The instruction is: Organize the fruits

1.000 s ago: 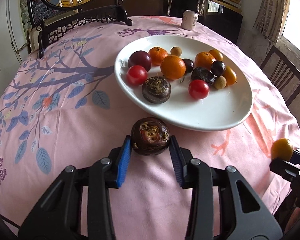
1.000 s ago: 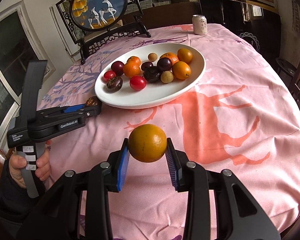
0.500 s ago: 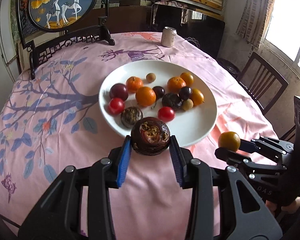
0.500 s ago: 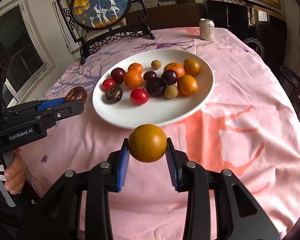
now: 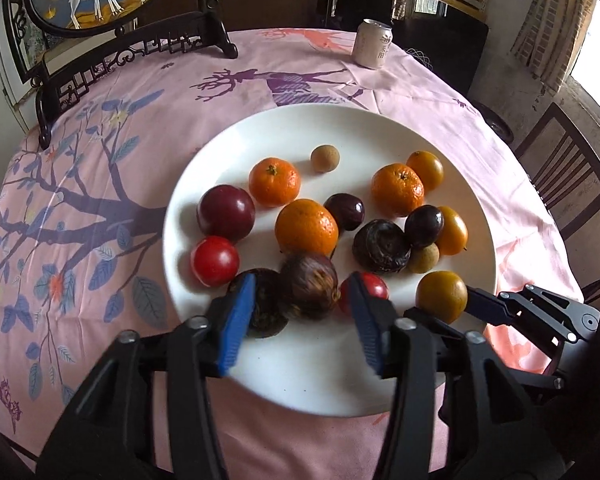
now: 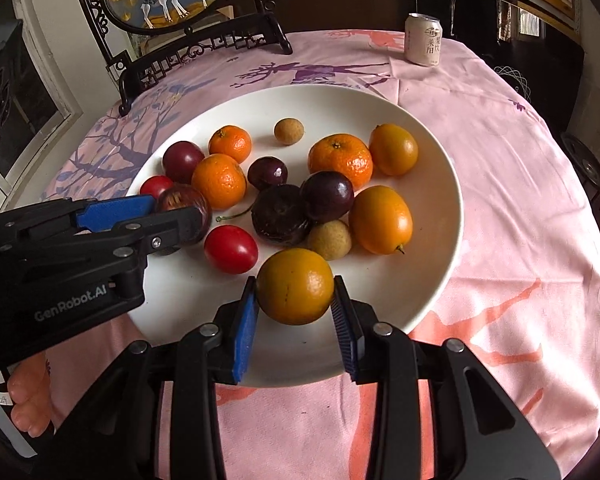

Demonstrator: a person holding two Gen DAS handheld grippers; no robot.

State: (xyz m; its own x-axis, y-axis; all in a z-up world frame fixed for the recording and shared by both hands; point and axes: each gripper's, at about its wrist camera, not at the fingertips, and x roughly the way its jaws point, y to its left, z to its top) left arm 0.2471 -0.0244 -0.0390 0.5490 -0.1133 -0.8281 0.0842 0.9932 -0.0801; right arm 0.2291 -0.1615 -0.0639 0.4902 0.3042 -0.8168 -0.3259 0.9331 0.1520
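Fruits sit on the glossy white oval plate point(image 5: 440, 148) on the pink-clothed counter point(image 6: 520, 200). Left claw point(image 5: 302, 312) is opening, blue pads clear of the round, wrinkly dark mangosteen point(image 5: 309, 285) between them. Right claw point(image 6: 294, 312) is opening too, smooth yellow-orange fruit point(image 6: 295, 286) between its ribbed pads over the plate's near rim, can't tell if they're touching it.

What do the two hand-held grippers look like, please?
Both match. The left hand-held gripper and the right hand-held gripper have black angular plastic frames with silver bolt heads and flat blue ridged pads. The left one's body carries white "GenRobot.AI" lettering. No cables are visible.
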